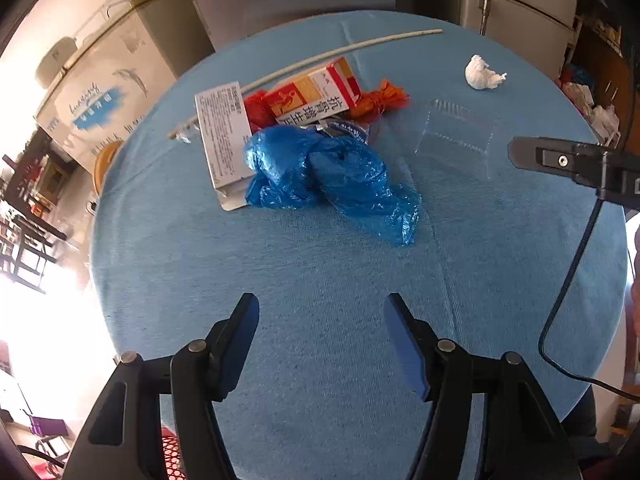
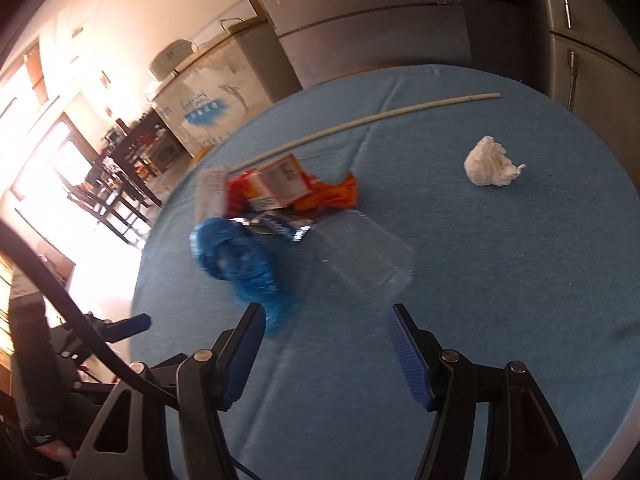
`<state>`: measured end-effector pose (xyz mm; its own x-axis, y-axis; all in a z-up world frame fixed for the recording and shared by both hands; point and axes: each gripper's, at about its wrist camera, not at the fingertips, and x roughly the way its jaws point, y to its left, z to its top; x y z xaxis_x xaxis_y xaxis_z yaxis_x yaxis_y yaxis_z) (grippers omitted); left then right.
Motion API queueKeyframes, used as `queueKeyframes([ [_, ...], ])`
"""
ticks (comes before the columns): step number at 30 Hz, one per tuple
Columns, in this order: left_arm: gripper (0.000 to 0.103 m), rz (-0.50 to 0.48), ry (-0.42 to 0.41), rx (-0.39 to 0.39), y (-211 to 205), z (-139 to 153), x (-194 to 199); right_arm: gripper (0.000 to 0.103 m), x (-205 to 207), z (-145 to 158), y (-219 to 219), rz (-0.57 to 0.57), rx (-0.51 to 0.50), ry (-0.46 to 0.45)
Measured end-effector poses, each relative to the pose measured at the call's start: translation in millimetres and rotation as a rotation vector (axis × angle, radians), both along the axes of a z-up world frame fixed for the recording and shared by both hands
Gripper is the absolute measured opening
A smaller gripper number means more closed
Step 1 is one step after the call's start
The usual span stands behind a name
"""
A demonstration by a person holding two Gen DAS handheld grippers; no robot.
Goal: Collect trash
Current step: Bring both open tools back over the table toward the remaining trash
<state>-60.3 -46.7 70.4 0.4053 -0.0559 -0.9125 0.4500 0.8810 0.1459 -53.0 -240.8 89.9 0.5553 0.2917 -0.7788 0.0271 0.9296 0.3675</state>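
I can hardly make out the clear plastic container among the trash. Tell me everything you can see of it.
The clear plastic container is a shallow, transparent rectangular tray with a ribbed rim, empty as far as shows. It lies flat on the blue tablecloth, beside the crumpled blue plastic bag, near the orange wrapper. Neither gripper touches it.

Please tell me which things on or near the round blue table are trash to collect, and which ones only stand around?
Trash to collect:
- blue plastic bag
- red and white carton
- white printed box
- orange wrapper
- clear plastic tray
- crumpled tissue
- long white stick

Just standing around:
- table
- refrigerator
- white chest freezer
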Motion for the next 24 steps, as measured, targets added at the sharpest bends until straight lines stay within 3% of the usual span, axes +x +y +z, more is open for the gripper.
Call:
queueKeyframes([
  [11, 0.066, 0.110, 0.017, -0.057, 37.0, 8.7, 59.5, 0.069, 32.5, -37.0, -13.8, 0.029, 0.035, 0.070],
  [17, 0.071, 0.129, 0.041, -0.157, 51.2, 21.2, 112.6, 0.071, 44.1, -33.6, -4.3, 0.047, -0.063, 0.046],
  [24, 0.071, 0.139, 0.158, -0.255, 50.7, 4.5, 169.8, 0.075, 49.9, -29.2, -10.5, 0.049, -0.134, 0.029],
])
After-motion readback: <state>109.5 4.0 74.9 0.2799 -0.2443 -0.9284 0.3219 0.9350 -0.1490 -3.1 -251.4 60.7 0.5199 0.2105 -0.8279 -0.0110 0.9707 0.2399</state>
